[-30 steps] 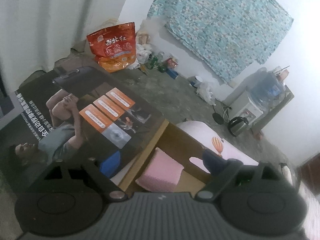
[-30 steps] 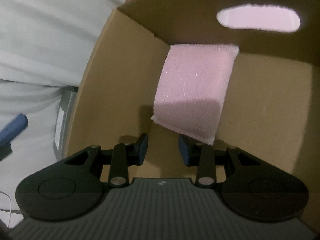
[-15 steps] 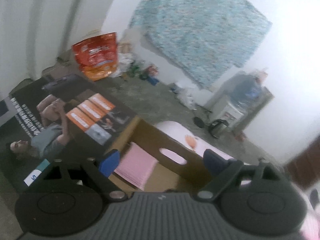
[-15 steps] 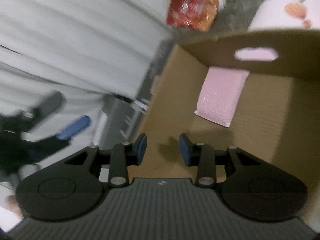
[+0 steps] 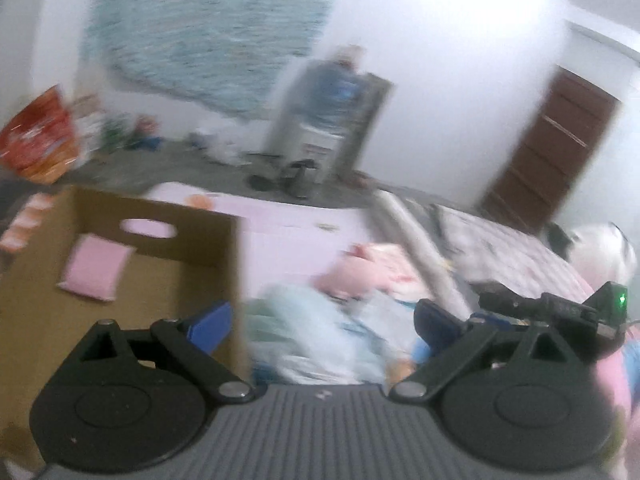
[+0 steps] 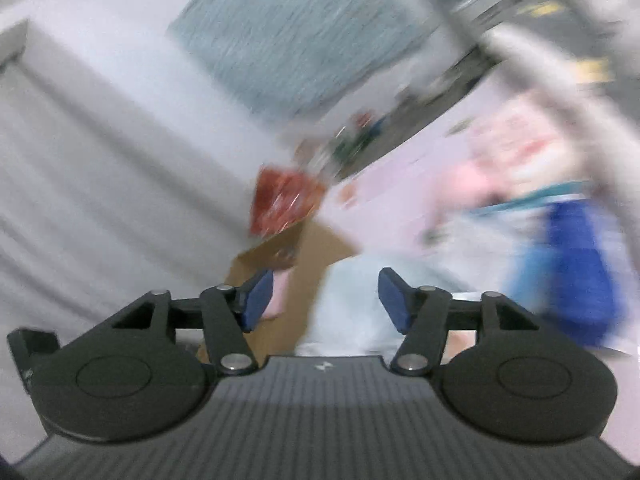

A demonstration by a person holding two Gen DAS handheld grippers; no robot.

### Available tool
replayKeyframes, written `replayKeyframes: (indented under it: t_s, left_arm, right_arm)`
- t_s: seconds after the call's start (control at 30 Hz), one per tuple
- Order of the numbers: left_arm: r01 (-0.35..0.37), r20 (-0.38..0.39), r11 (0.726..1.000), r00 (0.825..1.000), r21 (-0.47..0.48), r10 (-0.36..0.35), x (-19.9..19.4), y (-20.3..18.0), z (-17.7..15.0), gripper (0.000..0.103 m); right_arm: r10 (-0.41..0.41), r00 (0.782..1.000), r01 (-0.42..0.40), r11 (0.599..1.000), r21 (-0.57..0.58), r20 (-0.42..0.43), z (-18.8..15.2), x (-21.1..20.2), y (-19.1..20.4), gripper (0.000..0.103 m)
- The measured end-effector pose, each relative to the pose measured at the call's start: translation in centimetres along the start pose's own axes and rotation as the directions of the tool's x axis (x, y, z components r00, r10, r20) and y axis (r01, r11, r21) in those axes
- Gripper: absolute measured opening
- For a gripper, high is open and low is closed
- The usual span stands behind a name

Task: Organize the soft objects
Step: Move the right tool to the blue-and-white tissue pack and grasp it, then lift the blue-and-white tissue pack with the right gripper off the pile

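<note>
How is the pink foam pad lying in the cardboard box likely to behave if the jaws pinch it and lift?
The pink foam pad looks spongy, so it would probably compress under a pinch. It looks thin and flat, so it may sag at the free end. It is likely very light; lying flat on the floor of the cardboard box, it should not roll.

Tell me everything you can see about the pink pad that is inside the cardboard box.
The pink pad is a flat, soft-looking rectangle, perhaps foam, plain pale pink. It lies flat on the floor of the brown cardboard box, near the wall with the oval handle hole and below that hole. Nothing else rests on it and no gripper touches it. In the right wrist view only a blurred pink edge shows behind the left fingertip.
</note>
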State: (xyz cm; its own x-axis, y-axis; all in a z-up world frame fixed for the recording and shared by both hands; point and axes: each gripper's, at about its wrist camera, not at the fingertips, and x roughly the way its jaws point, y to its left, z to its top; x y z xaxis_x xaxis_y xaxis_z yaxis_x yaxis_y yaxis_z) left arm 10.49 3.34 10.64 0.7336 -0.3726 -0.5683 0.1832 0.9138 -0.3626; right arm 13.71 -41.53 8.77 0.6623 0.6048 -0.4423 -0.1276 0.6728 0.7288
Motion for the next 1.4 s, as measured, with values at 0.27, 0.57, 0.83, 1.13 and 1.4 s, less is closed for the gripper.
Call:
replayKeyframes:
  t_s: [0.27, 0.57, 0.83, 1.13, 1.4]
  left_arm:
    - [0.117, -0.113, 0.983, 0.988, 0.144, -0.101, 6.4, -8.5, -4.8, 0.099]
    - [0.004, -0.154, 0.963, 0.987, 0.270, 0.039, 13.4, -12.2, -7.7, 0.079]
    - [-0.011, -0.200, 0.969, 0.978, 0.249, 0.062, 16.6, -11.8, -7.5, 0.065]
    - [0.026, -0.211, 0.976, 0.977, 0.218, 0.021, 17.3, -11.6, -7.2, 0.065]
    - [0.126, -0.248, 0.978, 0.965, 0.167, -0.083, 17.0, -11.9, -7.9, 0.065]
  right_arm:
    - [-0.161, 0.983, 0.155, 0.985, 0.070, 0.088, -5.1, -2.5, -7.5, 0.066]
    - [-0.385, 0.920, 0.390, 0.888, -0.244, 0.070, -5.2, 5.8, -6.7, 0.078]
    - [-0.499, 0.866, 0.475, 0.806, -0.353, 0.028, -4.3, 10.9, -8.4, 0.074]
    - [-0.318, 0.948, 0.318, 0.948, -0.007, 0.030, -1.8, 7.0, -14.3, 0.046]
    - [-0.102, 0.985, 0.062, 0.961, 0.268, 0.138, -1.7, 2.6, -18.5, 0.044]
